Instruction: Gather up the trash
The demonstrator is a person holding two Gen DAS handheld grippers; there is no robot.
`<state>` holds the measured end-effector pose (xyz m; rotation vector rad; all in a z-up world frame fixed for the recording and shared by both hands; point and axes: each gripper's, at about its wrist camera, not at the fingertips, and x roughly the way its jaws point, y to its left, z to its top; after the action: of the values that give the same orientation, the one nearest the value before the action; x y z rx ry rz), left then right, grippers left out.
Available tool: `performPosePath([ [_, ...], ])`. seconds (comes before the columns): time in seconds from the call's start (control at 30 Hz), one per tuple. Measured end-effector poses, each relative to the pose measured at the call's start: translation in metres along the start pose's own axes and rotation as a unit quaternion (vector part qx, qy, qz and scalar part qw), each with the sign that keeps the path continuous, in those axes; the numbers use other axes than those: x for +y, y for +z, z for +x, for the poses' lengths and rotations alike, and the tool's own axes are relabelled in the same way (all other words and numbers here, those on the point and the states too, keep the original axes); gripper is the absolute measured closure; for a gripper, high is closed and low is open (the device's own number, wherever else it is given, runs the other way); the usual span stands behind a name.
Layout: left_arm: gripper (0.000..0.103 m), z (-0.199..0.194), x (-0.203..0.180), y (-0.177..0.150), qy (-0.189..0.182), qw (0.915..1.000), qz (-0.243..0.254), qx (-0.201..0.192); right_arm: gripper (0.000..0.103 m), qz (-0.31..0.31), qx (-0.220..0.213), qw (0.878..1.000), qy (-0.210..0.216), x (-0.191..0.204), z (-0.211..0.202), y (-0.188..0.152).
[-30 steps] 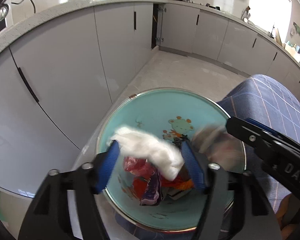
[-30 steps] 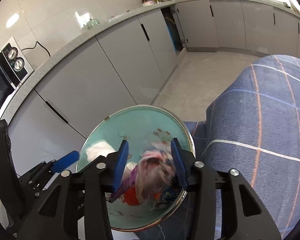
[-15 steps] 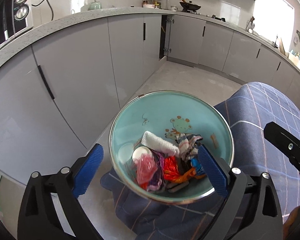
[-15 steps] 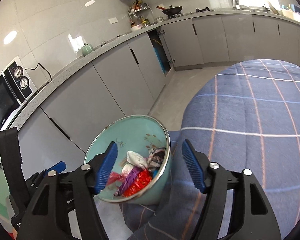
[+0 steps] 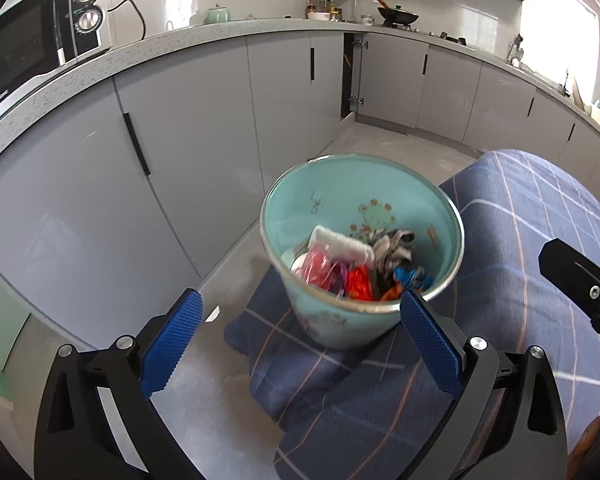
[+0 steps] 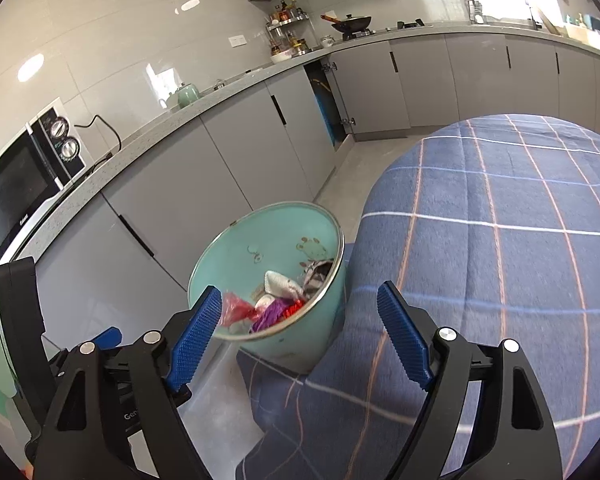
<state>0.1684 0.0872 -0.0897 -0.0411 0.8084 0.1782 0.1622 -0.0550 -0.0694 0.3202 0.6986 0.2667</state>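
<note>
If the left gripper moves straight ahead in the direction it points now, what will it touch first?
Most likely the teal trash bin: the open left gripper points down at the bin's near wall, with nothing between. Depth is unclear, so it may reach the blue checked cloth below first.

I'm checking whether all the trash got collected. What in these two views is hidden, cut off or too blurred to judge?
- Trash low in the bin: both views, buried under the white wad and wrappers.
- Bin's base: right wrist view, hidden by the blue checked cloth.
- Floor nearest the camera: both views, blocked by the open left gripper and right gripper.
- Wrapper print: blurred.
</note>
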Motion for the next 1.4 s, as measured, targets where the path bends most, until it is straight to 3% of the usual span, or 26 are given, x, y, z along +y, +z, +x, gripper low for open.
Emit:
performPosePath([
  [0.17,0.006,-0.013,0.003,-0.019,0.003,1.0,0.0,0.006,0.023,0.003,0.004,1.0,0.002,0.003,-0.014,-0.013],
  [0.33,0.006,-0.036,0.005,-0.031,0.004,0.9999,0.002,-0.013,0.023,-0.012,-0.009,1.0,-0.001,0.012,-0.033,-0.024],
  [0.57,0.006,-0.082,0.014,-0.033,0.021,0.9954,0.001,-0.093,0.022,-0.032,-0.071,0.997,-0.017,0.021,-0.076,-0.029],
  [0.7,0.006,-0.114,0.019,-0.028,0.028,0.988,0.001,-0.152,0.02,-0.033,-0.12,0.992,-0.027,0.024,-0.102,-0.029],
  [0.9,0.006,-0.145,0.024,-0.027,0.025,0.9808,-0.007,-0.193,0.017,-0.039,-0.183,0.982,-0.036,0.031,-0.131,-0.026],
  [1.17,0.006,-0.169,0.031,-0.029,0.017,0.9742,-0.007,-0.225,0.017,-0.053,-0.211,0.975,-0.033,0.044,-0.147,-0.032],
  [1.4,0.006,-0.175,0.03,-0.031,0.005,0.9733,-0.003,-0.229,0.015,-0.048,-0.219,0.973,-0.047,0.044,-0.159,-0.034],
])
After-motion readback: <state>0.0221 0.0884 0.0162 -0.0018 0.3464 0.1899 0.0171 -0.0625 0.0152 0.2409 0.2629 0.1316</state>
